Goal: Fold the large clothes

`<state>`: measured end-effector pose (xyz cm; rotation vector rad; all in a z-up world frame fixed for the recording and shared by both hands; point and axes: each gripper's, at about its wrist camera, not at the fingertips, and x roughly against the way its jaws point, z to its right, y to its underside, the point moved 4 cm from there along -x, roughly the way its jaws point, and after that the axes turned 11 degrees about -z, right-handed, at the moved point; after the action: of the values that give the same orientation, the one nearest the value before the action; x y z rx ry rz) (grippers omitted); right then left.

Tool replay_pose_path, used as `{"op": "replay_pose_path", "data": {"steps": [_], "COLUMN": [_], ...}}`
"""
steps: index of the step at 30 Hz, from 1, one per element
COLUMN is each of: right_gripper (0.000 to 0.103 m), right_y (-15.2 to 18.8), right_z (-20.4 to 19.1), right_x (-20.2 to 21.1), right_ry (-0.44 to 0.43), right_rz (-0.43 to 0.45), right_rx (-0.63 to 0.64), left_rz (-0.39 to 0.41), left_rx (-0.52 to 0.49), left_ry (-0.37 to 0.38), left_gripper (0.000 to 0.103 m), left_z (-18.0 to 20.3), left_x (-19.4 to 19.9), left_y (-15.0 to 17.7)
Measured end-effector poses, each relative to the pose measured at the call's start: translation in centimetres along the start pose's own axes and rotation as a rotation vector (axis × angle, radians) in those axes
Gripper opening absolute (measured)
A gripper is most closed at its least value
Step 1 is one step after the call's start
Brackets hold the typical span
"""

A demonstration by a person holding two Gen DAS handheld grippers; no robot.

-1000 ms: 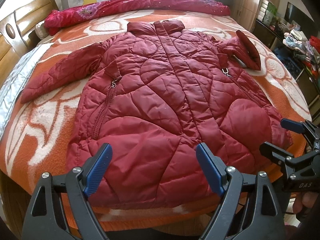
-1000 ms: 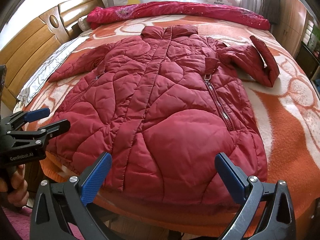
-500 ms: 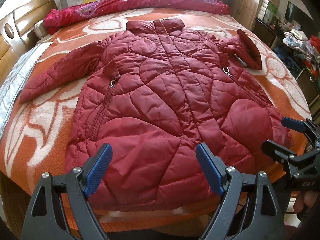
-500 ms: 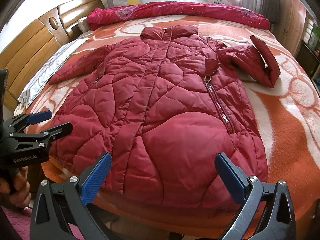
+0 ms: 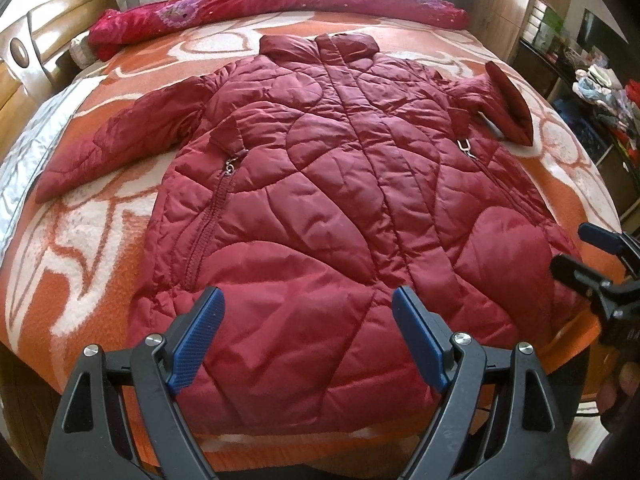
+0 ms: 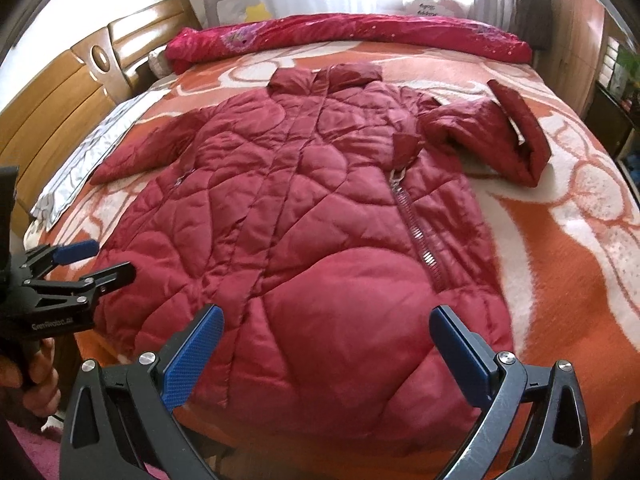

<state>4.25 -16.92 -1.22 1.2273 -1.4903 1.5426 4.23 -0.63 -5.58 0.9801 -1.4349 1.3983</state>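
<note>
Dark red quilted puffer coat [image 5: 320,208] lies flat, front up, on the orange-and-white blanketed bed [image 6: 568,240], hem just ahead of both open, empty jaws; versus a second ago only the right gripper [image 6: 326,344] edged sideways, left gripper [image 5: 308,320] steady: no fold begun.

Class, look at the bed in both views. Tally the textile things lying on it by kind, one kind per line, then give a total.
Quilted red coat: 1
Orange and white patterned blanket: 1
Rolled red floral quilt: 1
Grey-white sheet at the headboard side: 1
Total: 4
</note>
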Motion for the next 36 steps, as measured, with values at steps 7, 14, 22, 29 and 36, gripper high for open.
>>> {"op": "replay_pose_path", "data": {"steps": [7,14,22,29,36], "right_gripper": [0.103,0.103,0.101,0.095,0.086], "right_y": [-1.8,-3.7,-7.4,-11.8,-15.6], "right_z": [2.4,5.7,12.1,18.7,23.7], "right_x": [0.1,-0.2,-0.7,-2.0,-4.6], "right_ry": [0.008,0.031,0.074,0.123,0.165], "right_rz": [0.028,0.055,0.084,0.107,0.092], "right_rx": [-0.029,-0.067,-0.163,-0.251,-0.32], "left_rz": [-0.013,-0.009,0.005,-0.003,-0.022], "left_rx": [0.017,0.022,0.03,0.031,0.017], "left_ry": [-0.001,0.015,0.025,0.029,0.032], "left_gripper": [0.086,0.086,0.086,0.086,0.086], "left_z": [-0.9,-1.2,-1.4,-1.3,-0.7], "left_x": [-0.7,-1.1,-1.1,-1.7,-2.7], "left_y": [-1.3,-3.1,-5.5,-6.9,-8.1]}}
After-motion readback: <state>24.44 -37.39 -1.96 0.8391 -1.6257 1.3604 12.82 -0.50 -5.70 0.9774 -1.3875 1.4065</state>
